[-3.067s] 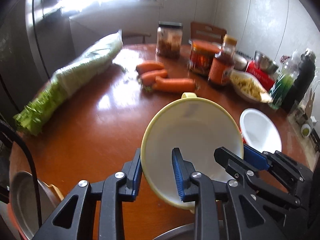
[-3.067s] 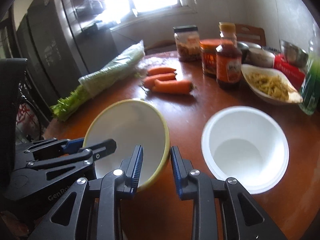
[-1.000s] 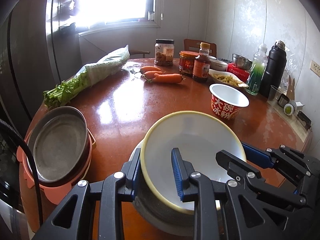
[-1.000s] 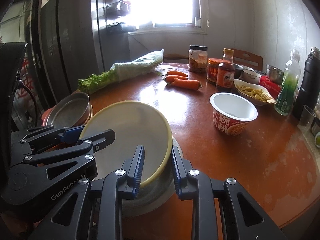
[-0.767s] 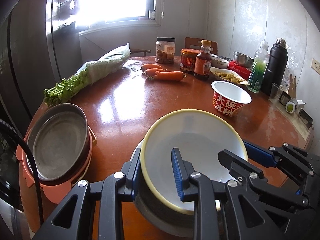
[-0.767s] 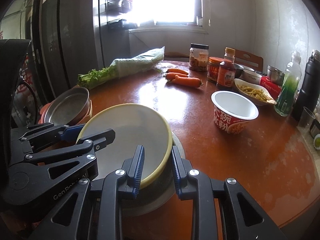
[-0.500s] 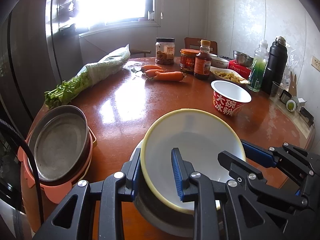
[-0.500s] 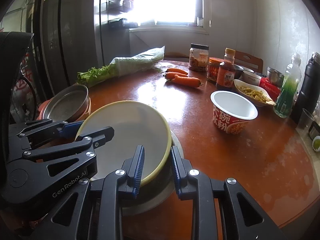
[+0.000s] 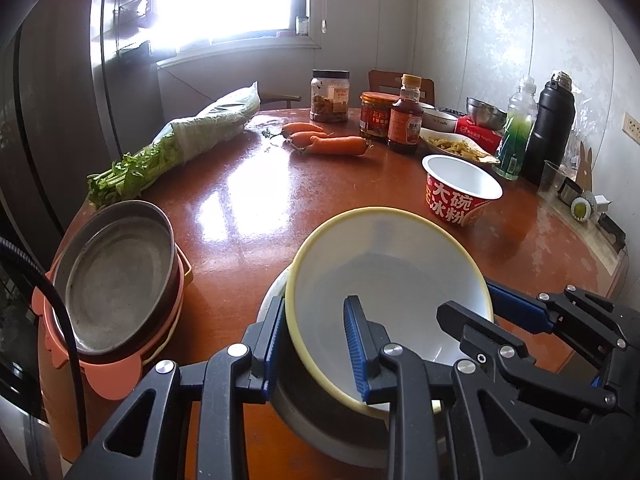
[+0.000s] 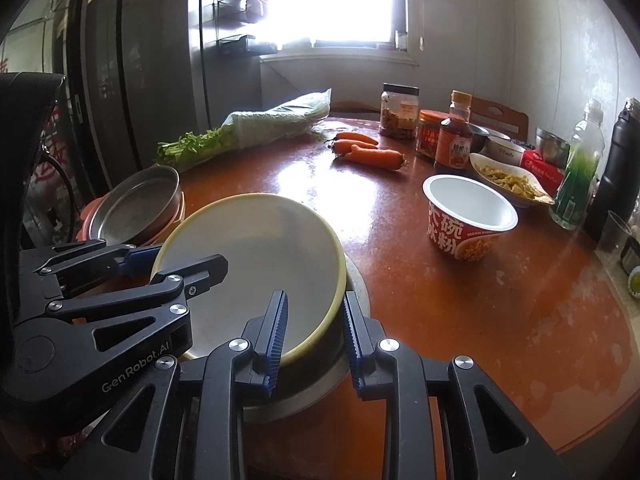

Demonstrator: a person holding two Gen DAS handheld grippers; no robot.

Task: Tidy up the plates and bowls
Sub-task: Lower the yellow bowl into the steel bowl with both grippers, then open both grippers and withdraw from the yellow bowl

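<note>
Both sets of fingers grip the yellow-rimmed bowl (image 9: 384, 280) by its rim: my left gripper (image 9: 316, 342) at lower centre of its view, my right gripper (image 10: 314, 332) likewise. The bowl sits tilted in a grey bowl (image 10: 312, 384) on the surface (image 9: 248, 200). Metal pan (image 9: 112, 276) at left.

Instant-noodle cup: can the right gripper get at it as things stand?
Probably not yet: the right gripper straddles the yellow-rimmed bowl's rim. The red noodle cup stands apart on bare table, path open once released.
</note>
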